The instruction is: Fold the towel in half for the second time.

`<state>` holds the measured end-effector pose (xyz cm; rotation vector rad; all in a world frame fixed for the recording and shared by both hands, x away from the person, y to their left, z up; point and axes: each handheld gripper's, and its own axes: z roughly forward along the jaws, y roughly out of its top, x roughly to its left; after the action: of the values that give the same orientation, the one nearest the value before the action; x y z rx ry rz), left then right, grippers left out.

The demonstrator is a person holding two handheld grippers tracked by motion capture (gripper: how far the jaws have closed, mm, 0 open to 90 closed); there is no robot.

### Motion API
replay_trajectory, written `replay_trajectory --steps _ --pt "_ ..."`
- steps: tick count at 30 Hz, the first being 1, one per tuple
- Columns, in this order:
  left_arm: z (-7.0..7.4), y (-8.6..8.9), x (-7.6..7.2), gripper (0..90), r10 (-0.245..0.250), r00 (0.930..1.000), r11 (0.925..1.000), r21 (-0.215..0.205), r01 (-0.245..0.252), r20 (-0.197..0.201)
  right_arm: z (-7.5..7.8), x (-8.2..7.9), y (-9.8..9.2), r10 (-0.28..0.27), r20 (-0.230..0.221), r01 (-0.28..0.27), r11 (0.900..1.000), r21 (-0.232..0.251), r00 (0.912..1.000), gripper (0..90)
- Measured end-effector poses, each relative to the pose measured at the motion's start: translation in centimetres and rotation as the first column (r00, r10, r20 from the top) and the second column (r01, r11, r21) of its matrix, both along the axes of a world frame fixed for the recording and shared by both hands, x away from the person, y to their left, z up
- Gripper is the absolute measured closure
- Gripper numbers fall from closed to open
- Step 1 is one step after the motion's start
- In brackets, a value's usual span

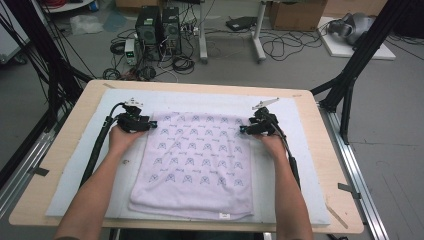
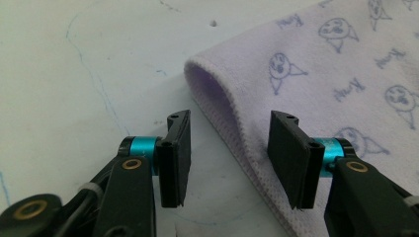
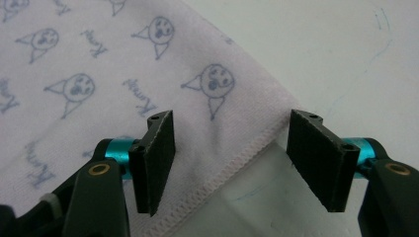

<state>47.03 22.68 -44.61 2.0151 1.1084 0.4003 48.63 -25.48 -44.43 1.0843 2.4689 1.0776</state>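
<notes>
Lying flat on the pale grey mat (image 1: 310, 150) that covers the light wooden table (image 1: 70, 145), the folded lilac terry towel printed with small blue cartoon faces (image 1: 195, 160) is reaching from the mat's far middle down to its near edge. Both tongs are standing apart and gripping nothing: the left gripper (image 1: 152, 125) is straddling the rounded fold at the towel's far left corner, one jaw over bare mat and one over cloth, while the right gripper (image 1: 243, 129) is straddling the stitched hem at the far right corner in the same way. Being soft, light and limp, the cloth is likely to sag and drape once lifted, so pinching each far corner through all its layers looks the surest hold. Blue script is repeating between the faces, too small and slanted to read; a small white label (image 1: 224, 215) is sitting at the near hem, its writing illegible.
</notes>
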Motion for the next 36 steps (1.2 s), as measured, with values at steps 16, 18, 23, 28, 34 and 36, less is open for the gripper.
replay_trajectory --steps 16,18,23,28,34,36 --pt "0.3 -0.1 -0.1 85.6 -0.041 0.9991 0.9987 -0.032 0.04 -0.012 0.4 -0.1 0.6 0.072 -0.042 -0.071 0.997 0.037 0.9965 82.9" --pt "0.6 0.1 -0.3 85.6 -0.047 0.9989 0.9982 -0.038 0.047 0.001 0.7 -0.2 0.6 0.077 -0.03 -0.076 0.997 0.034 0.9966 83.0" --pt "2.1 0.4 -0.8 85.7 -0.065 0.9963 0.9956 -0.064 0.069 0.056 1.9 -0.7 0.4 0.083 0.002 -0.083 0.995 0.059 0.9965 83.1" --pt "4.2 0.6 -2.5 85.7 -0.121 0.9847 0.9888 -0.072 0.131 0.125 4.2 -2.1 0.2 0.113 0.047 -0.117 0.988 0.1 0.9925 83.0" --pt "5.7 1.2 -5.5 85.7 -0.19 0.966 0.9777 -0.055 0.203 0.175 5.8 -5.5 -0.1 0.157 0.089 -0.167 0.978 0.122 0.9836 83.0" --pt "5.5 1.5 -7.1 85.6 -0.197 0.9601 0.9739 -0.074 0.215 0.199 5.8 -7.1 -0.4 0.169 0.1 -0.182 0.974 0.137 0.9805 83.0"
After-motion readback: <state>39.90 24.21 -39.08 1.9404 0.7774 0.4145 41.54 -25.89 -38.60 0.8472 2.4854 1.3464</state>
